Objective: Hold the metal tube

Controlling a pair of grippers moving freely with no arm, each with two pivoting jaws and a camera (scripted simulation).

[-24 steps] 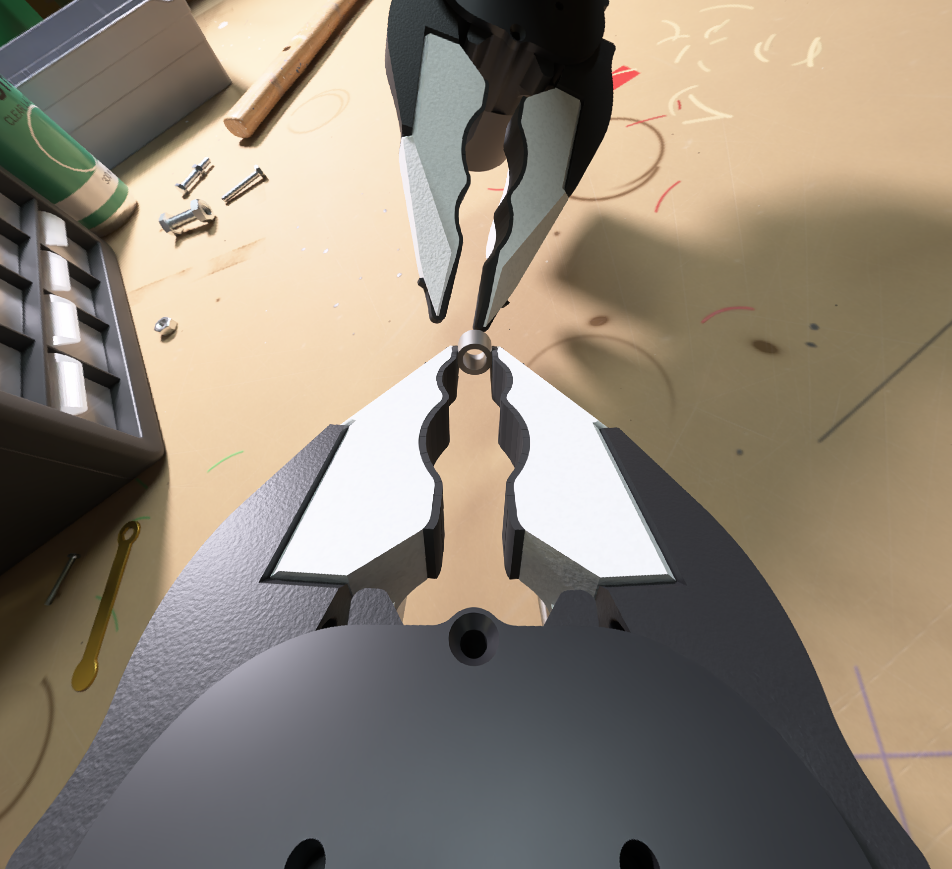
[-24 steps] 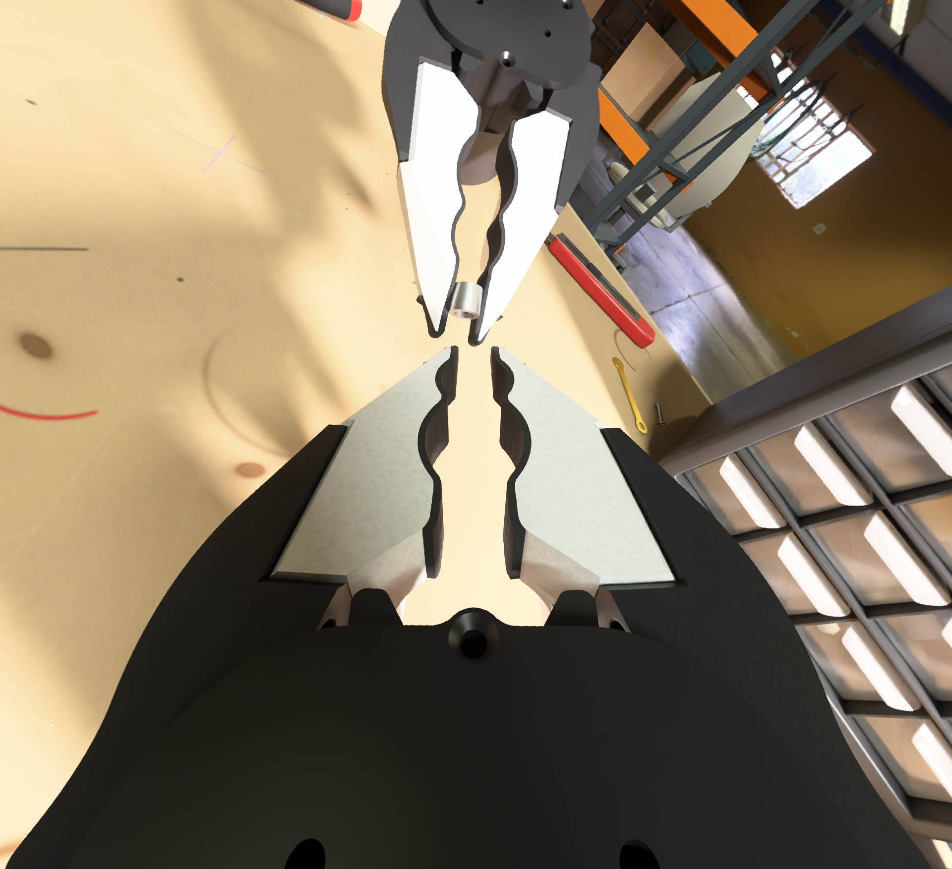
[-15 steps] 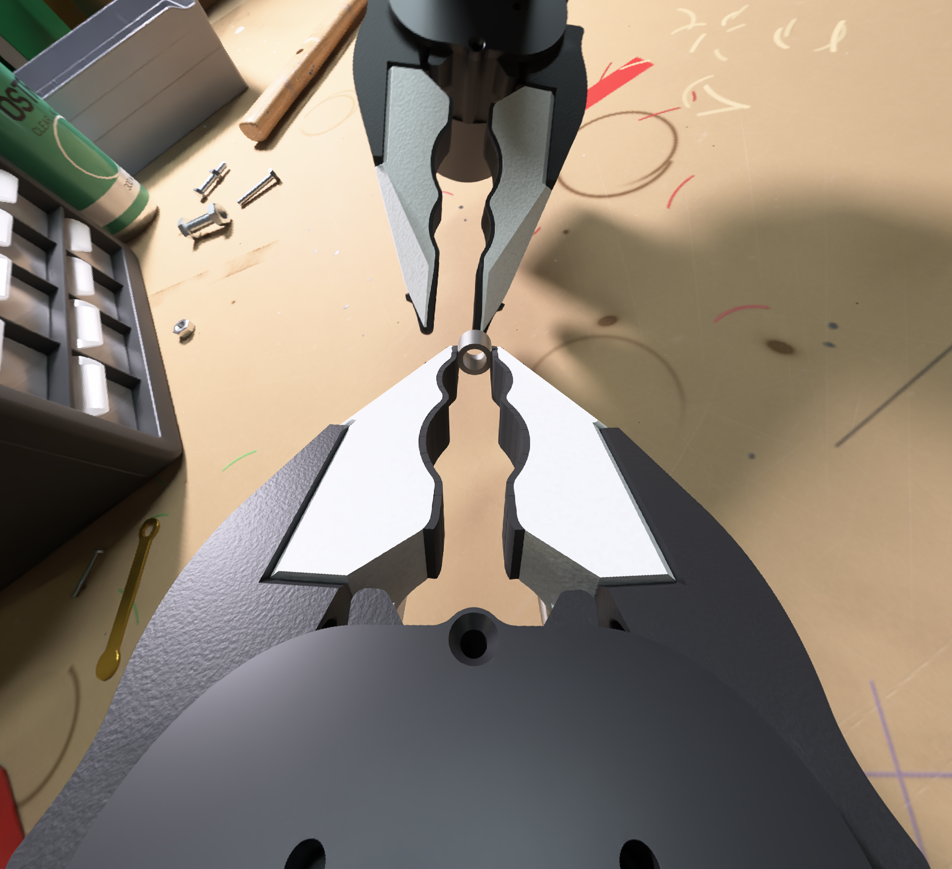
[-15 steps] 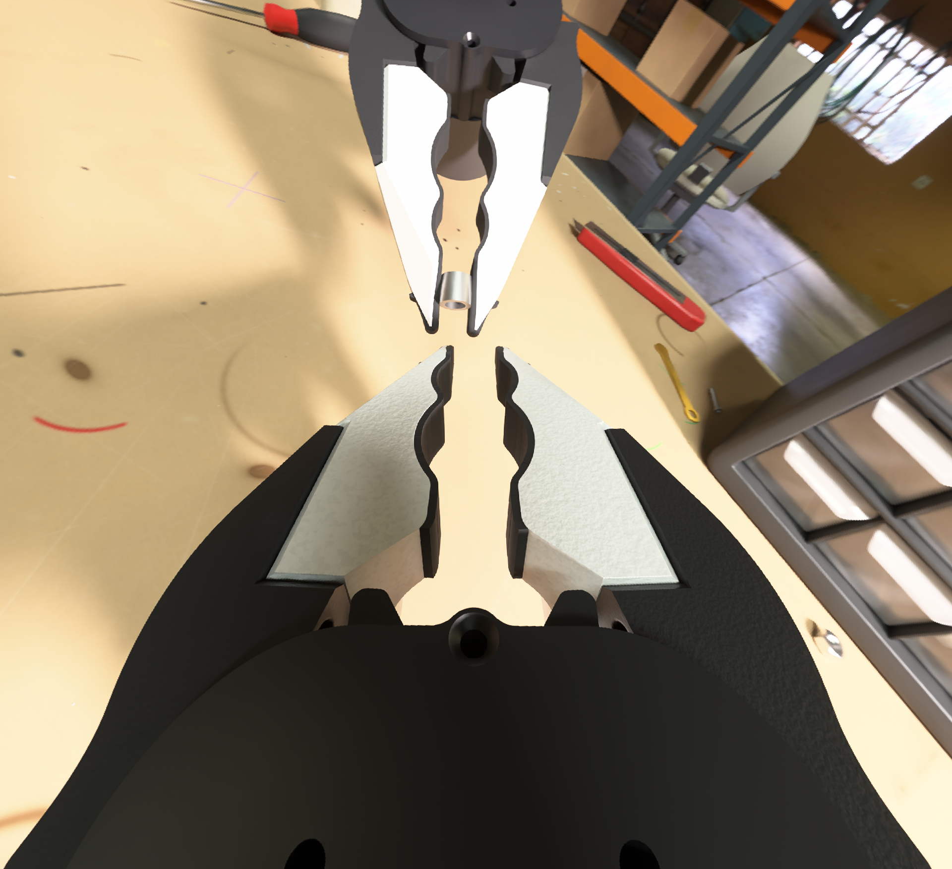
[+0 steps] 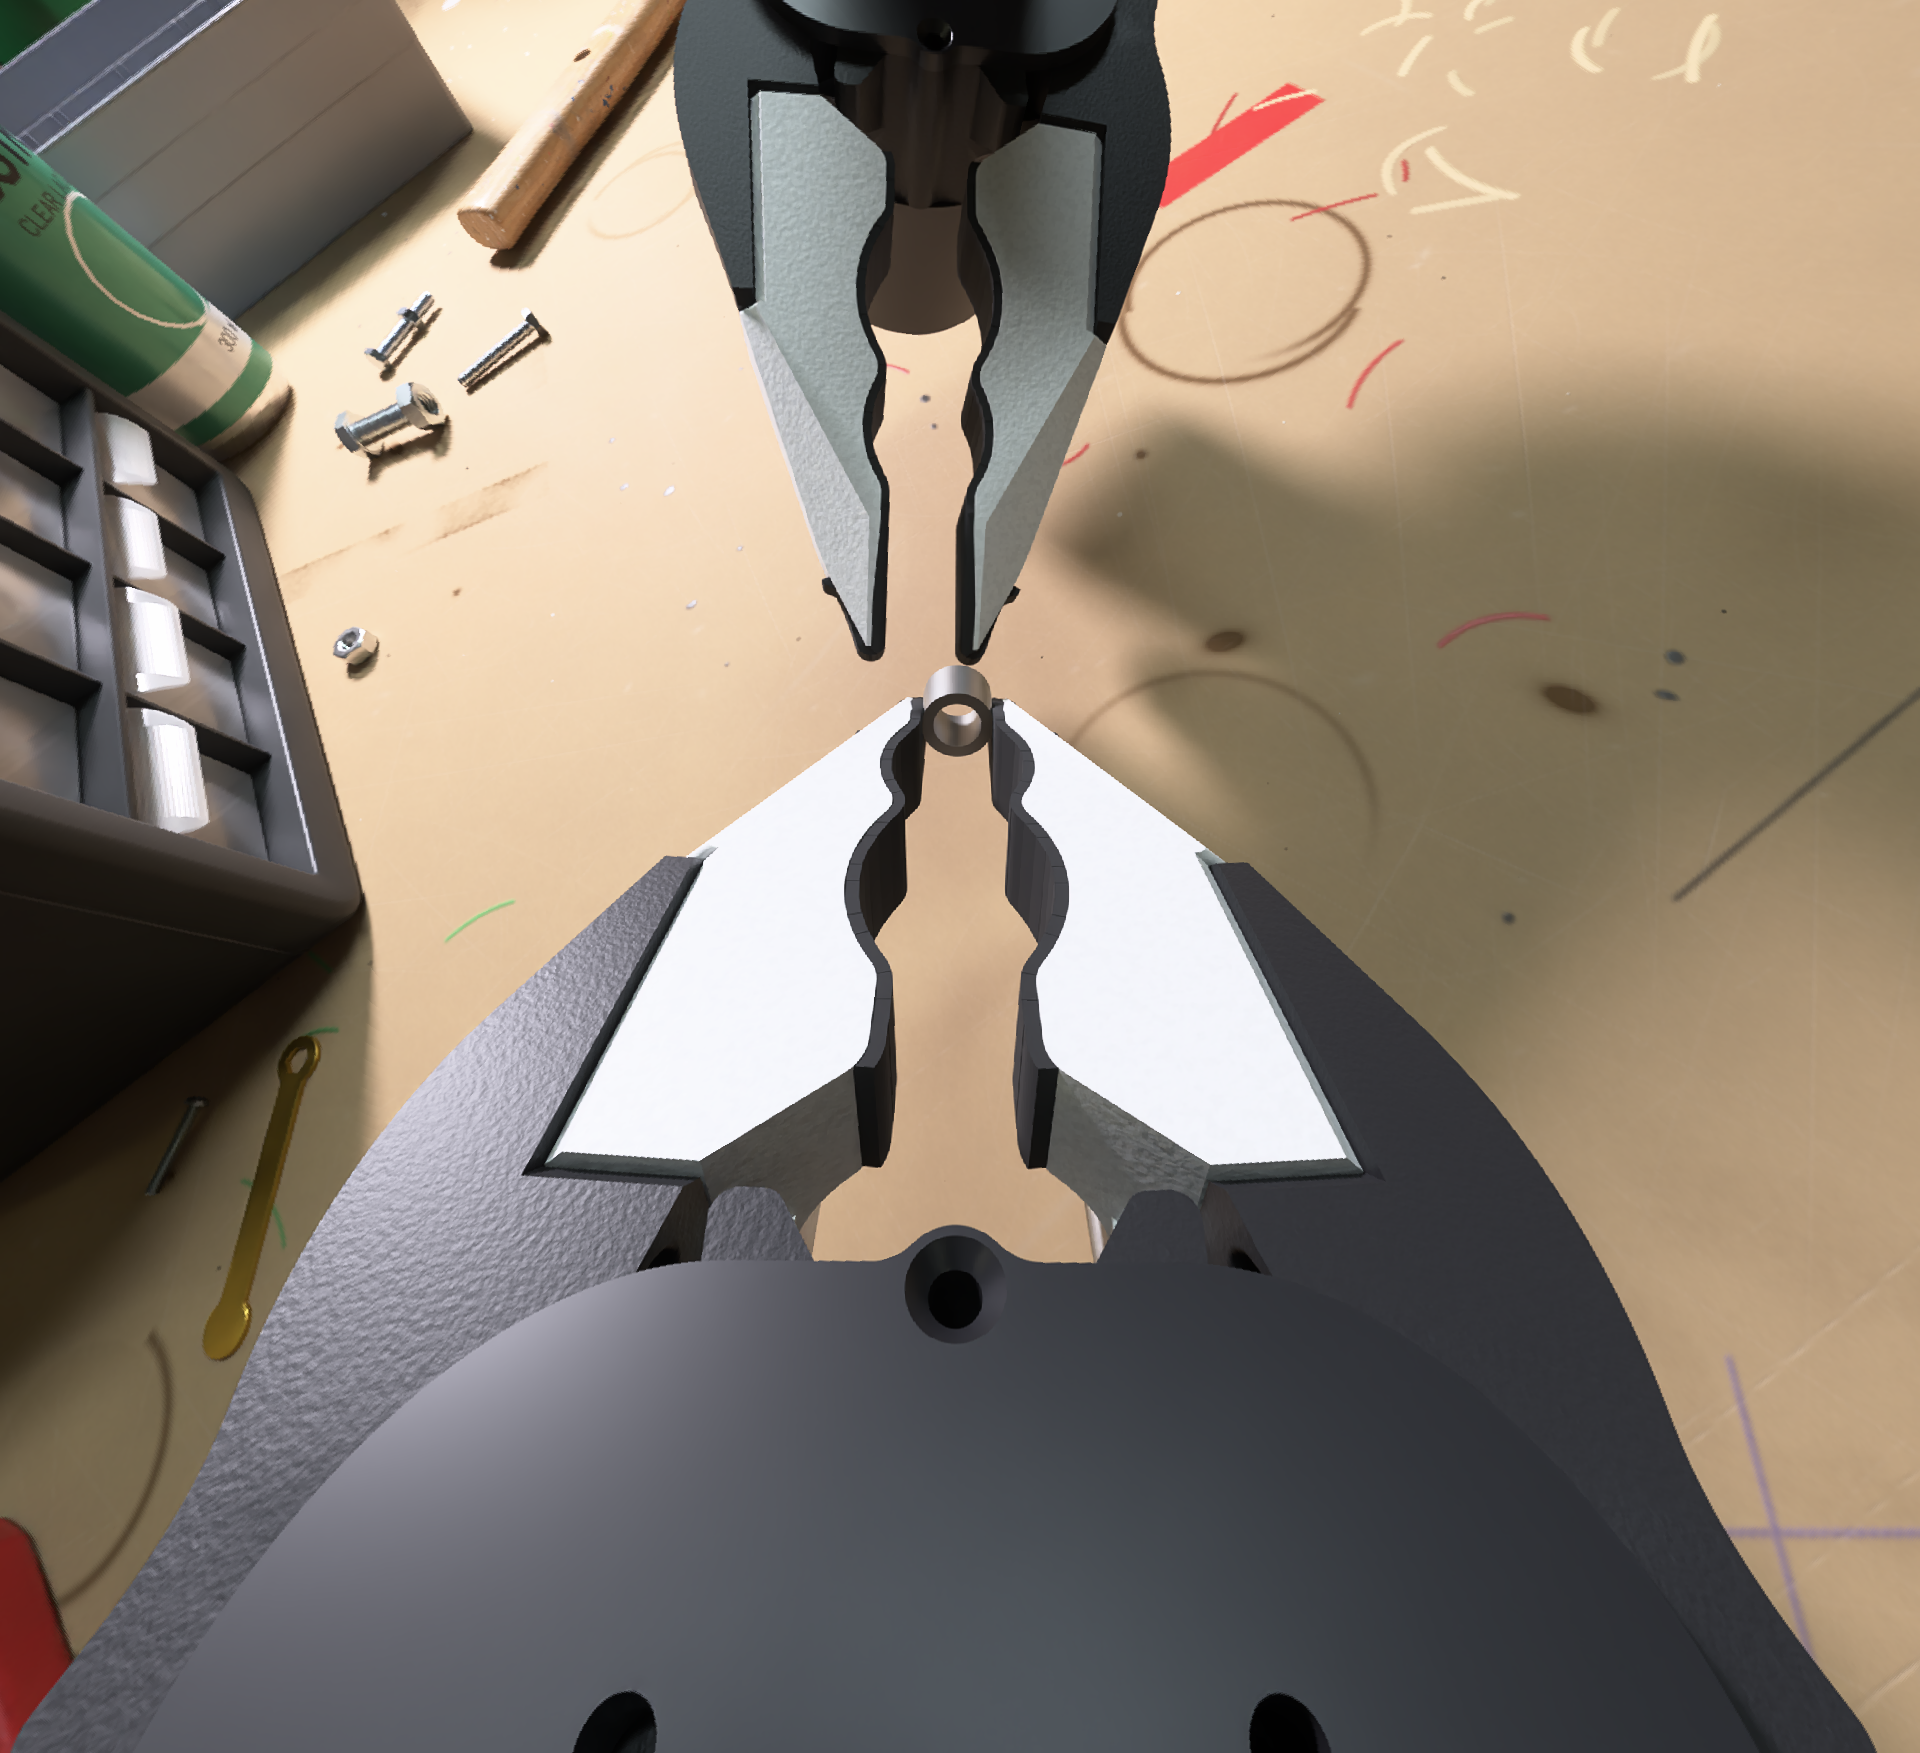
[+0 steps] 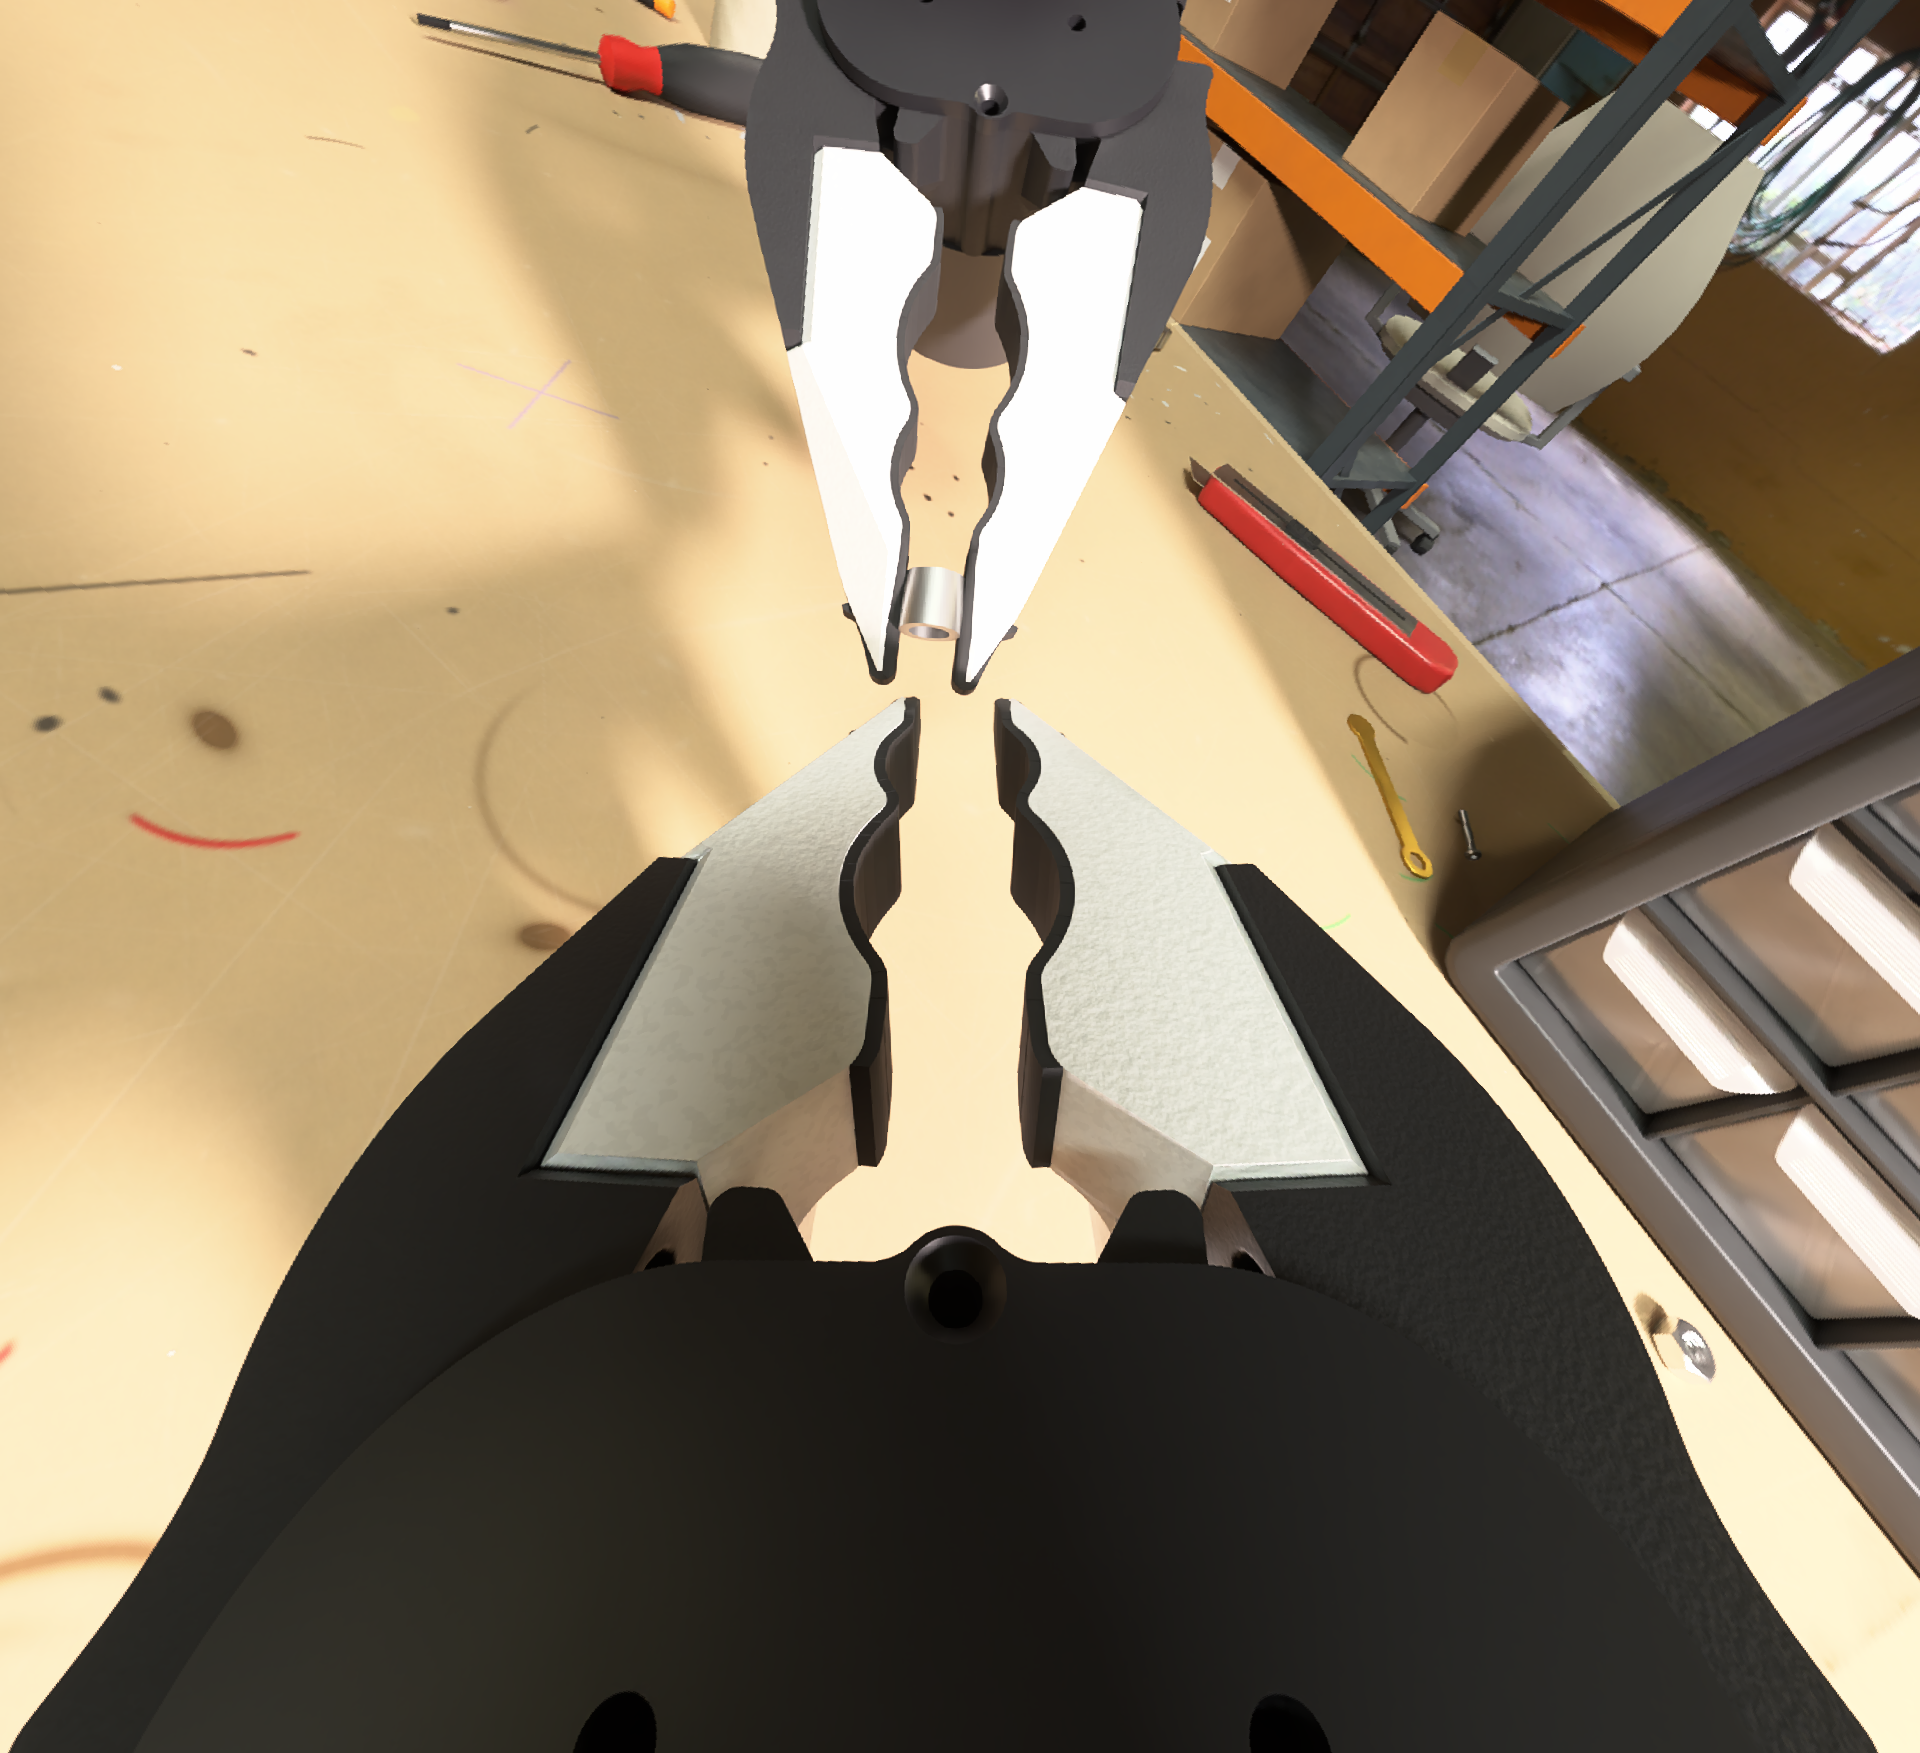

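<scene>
Between the left gripper's (image 5: 956,724) fingertips, the metal tube (image 5: 957,722).

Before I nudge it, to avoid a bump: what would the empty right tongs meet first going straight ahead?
Probably the left tongs, facing them tip to tip and shut on the metal tube. Only a small gap shows between the tips; depth is unclear.
</scene>
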